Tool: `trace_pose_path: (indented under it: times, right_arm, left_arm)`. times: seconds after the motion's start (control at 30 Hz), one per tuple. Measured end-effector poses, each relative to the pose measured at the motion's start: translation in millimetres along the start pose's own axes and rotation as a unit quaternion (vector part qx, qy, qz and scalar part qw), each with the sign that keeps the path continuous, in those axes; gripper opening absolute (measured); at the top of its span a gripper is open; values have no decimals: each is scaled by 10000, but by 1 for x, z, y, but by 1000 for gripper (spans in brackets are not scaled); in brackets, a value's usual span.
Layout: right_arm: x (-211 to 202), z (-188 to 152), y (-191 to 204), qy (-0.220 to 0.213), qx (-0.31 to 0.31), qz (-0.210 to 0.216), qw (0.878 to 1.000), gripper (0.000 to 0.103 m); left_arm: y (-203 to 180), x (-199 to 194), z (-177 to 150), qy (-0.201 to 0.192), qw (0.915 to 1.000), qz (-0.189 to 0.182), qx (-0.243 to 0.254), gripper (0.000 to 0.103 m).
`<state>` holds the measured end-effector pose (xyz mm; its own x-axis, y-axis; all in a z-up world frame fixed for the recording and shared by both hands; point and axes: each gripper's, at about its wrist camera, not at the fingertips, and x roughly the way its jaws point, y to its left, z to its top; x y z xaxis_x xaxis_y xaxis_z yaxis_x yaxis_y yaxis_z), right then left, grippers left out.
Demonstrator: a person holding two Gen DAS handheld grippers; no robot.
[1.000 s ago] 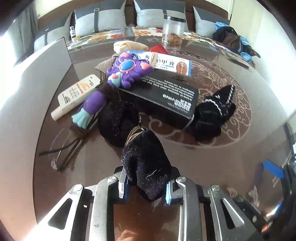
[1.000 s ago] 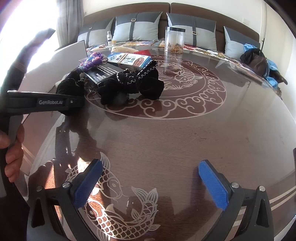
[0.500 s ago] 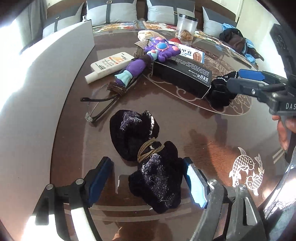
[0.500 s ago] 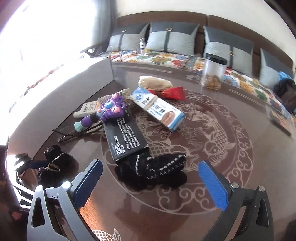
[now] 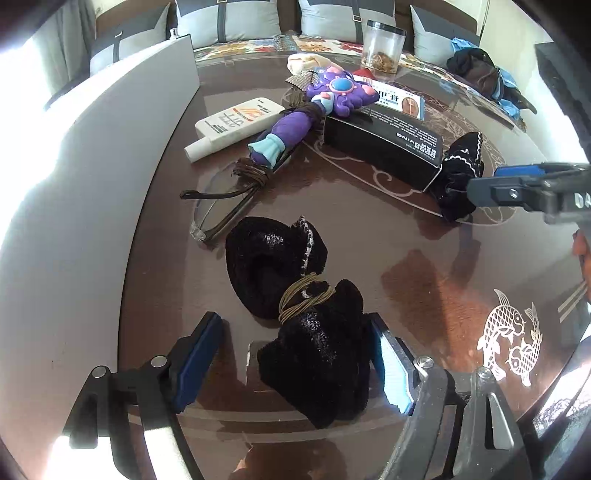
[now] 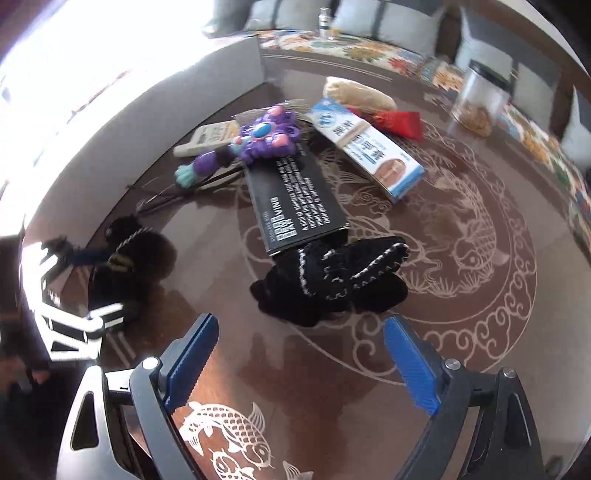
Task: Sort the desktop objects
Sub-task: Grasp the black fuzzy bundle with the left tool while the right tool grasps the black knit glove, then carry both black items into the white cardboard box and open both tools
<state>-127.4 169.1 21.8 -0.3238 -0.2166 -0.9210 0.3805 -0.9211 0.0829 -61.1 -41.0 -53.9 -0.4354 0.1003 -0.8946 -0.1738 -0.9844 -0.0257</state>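
A black sock bundle tied with a brown band (image 5: pixel 295 306) lies on the dark glass table (image 5: pixel 424 266) between the pads of my open left gripper (image 5: pixel 295 362); it also shows in the right wrist view (image 6: pixel 125 266). My right gripper (image 6: pixel 306 362) is open and empty just in front of a second black sock pair with white stitching (image 6: pixel 332 280), also seen in the left wrist view (image 5: pixel 461 173). Behind lie a black box (image 6: pixel 295 199), a purple toy (image 6: pixel 255 140), glasses (image 5: pixel 221 206), a white tube (image 5: pixel 236 125) and a blue-white box (image 6: pixel 369 144).
A grey board (image 5: pixel 92 177) stands along the table's left edge. A clear jar (image 6: pixel 480 99), a beige bundle (image 6: pixel 354 92) and a red pouch (image 6: pixel 399 122) sit at the back. A sofa with grey cushions (image 5: pixel 229 18) lies beyond.
My left gripper opened and let the tied sock bundle down onto the table near the front left. My right gripper swung left and moved close to the stitched sock pair.
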Motion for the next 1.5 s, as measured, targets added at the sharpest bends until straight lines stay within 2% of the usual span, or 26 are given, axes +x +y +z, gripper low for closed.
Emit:
trace_pose_path:
  times: [0.07,0.1,0.13,0.17,0.2,0.3,0.4,0.57,0.63,0.73,0.8,0.87,0.97,1.07,1.1,1.13,1.2,1.23,1.3,1.33,1.37,1.4,1.5]
  right_arm:
    - [11,8,-15,-40,838,-24,9965,91]
    - [14,10,-18,-170,1061,10,9942,81]
    - [16,10,-20,-280,1188,26,9925,71]
    - [19,10,-22,-300,1237,98,9918,53]
    - [21,9,-21,-289,1230,174,9918,44]
    - [5,1,-16,-441,842,-51,9955,43]
    - [-29,-14,-18,-692,685,-52,9952,43]
    - [-80,-32,-9,-1008,536,54,9934,43]
    - [-96,-27,8,-1171,360,159,9923,43]
    - [-114,-1,51,-1485,63,547,9874,43]
    - [-120,23,90,-1676,-124,934,9813,43]
    - [-119,49,133,-1798,-336,1315,9743,43]
    - [-103,79,204,-1809,-708,1731,9655,43]
    - [-72,98,259,-1522,-886,1956,9648,46]
    - [-59,102,271,-1395,-885,1992,9659,48]
    - [-46,104,281,-1275,-879,1981,9679,52]
    - [-26,105,294,-1076,-891,1907,9716,70]
    - [-22,104,295,-1079,-888,1821,9733,71]
    - [-26,98,288,-1227,-812,1765,9732,73]
    - [-33,93,280,-1360,-768,1761,9719,76]
    - [-43,86,269,-1531,-746,1667,9712,84]
    - [-57,77,254,-1741,-751,1488,9705,91]
    - [-80,38,204,-2253,-792,754,9681,100]
  left_arm:
    - [2,-3,0,-158,9999,54,-18,52]
    - [2,-3,1,-203,9997,136,56,34]
    - [3,-4,1,-212,9997,59,77,30]
    - [5,-5,2,-222,9997,-58,18,28]
    - [7,-7,2,-255,9996,-131,-26,27]
    - [8,-21,3,-430,9984,-359,-18,27]
    - [8,-34,4,-577,9968,-548,-19,27]
    - [29,-71,10,-800,9892,-1120,-506,27]
    - [51,-95,15,-1020,9853,-1155,-739,27]
    - [102,-124,20,-1248,9815,-941,-1102,27]
    - [141,-134,22,-1275,9823,-547,-1261,27]
    - [180,-133,20,-1150,9828,-128,-1438,27]
    - [230,-116,11,-769,9815,298,-1727,27]
    - [255,-94,-1,-349,9811,521,-1833,28]
    - [256,-86,-6,-189,9810,553,-1852,32]
    - [258,-80,-10,-29,9798,605,-1905,42]
    - [257,-71,-14,186,9761,762,-2029,54]
    - [256,-73,-17,140,9749,826,-2064,60]
    - [249,-87,-20,-94,9743,932,-2051,62]
    - [243,-94,-20,-217,9738,985,-2037,62]
    - [236,-104,-20,-377,9743,972,-1995,62]
    - [226,-115,-17,-557,9760,854,-1924,62]
    - [179,-143,-7,-985,9825,285,-1555,63]
